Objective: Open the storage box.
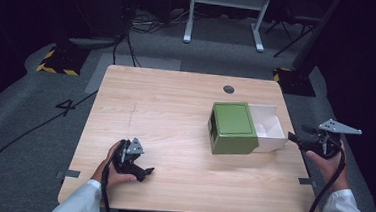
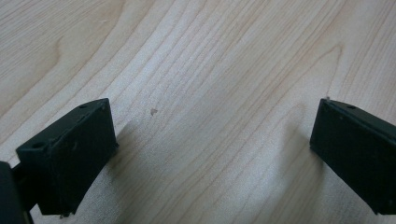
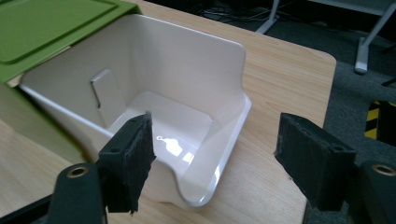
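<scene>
High view, white drawer (image 1: 269, 127) pulled out of green box (image 1: 232, 128), bare inside, both hand-held grippers' jaws apart

Looks like a lab or recording studio: dark surroundings, grey carpet, single wooden table (image 1: 175, 115) lit in the middle. Cables (image 1: 146, 25) trail past its far edge, hazard-striped stand bases (image 1: 58, 62) off both far corners, floor marked "4" (image 1: 67, 106).
</scene>
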`<state>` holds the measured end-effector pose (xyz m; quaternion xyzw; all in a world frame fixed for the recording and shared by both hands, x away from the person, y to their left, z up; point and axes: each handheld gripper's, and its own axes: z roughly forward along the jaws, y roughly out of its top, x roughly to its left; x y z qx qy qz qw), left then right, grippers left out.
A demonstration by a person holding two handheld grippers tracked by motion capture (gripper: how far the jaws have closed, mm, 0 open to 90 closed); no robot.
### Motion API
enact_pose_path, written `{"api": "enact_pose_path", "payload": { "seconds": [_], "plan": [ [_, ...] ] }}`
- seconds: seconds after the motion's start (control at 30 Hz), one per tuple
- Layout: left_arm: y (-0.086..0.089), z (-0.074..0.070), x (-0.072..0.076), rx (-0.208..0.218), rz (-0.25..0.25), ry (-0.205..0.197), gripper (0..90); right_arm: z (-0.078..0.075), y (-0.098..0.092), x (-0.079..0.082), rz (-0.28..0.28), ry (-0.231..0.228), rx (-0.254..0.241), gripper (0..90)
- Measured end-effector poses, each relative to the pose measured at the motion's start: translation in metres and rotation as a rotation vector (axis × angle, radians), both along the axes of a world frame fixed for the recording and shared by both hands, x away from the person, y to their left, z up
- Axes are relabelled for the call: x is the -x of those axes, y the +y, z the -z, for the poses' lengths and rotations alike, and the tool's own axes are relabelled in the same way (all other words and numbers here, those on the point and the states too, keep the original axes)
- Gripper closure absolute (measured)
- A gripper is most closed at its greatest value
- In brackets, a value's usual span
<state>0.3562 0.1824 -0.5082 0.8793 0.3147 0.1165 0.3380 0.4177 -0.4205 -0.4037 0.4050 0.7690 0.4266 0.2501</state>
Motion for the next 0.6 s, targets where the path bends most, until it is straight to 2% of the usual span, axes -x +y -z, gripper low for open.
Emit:
{"api": "enact_pose_path", "payload": {
  "seconds": [0.23, 0.6],
  "plan": [
    [0.000, 0.000, 0.001, -0.001, 0.001, 0.000, 0.5, 0.000, 0.009, 0.016, -0.049, -0.005, 0.009, 25.7],
    [0.000, 0.000, 0.001, 0.000, 0.001, 0.000, 0.5, 0.011, 0.026, 0.040, -0.117, -0.008, 0.050, 23.5]
  ]
}}
